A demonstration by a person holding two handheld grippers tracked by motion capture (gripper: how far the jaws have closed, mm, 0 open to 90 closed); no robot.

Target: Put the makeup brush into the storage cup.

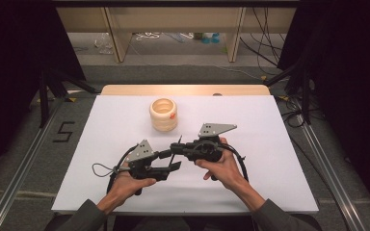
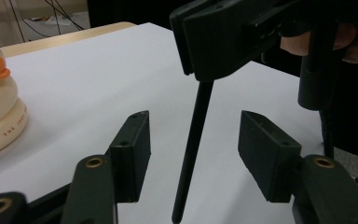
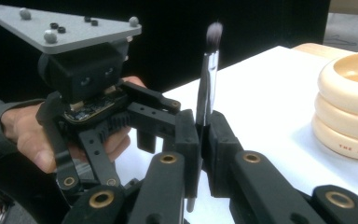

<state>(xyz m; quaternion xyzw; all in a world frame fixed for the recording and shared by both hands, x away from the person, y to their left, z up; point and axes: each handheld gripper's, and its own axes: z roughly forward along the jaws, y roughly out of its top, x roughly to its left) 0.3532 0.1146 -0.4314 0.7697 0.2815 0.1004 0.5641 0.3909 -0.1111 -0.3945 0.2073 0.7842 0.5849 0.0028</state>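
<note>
Brush [image 3: 205, 98] is clamped upright in right gripper [image 3: 200, 140], bristles up, handle tip down near white table [image 1: 250, 120]. Left gripper [image 2: 193, 140] is held partly open, jaws either side of brush handle, not touching. Cream ringed pot [image 1: 163, 115] is set well apart, farther back.

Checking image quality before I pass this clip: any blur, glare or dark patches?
High view: table evenly lit, surroundings nearly black. Left gripper view: near jaws soft, brush handle sharp. Right gripper view: brush tip blurred, cream holder slightly overexposed.
</note>
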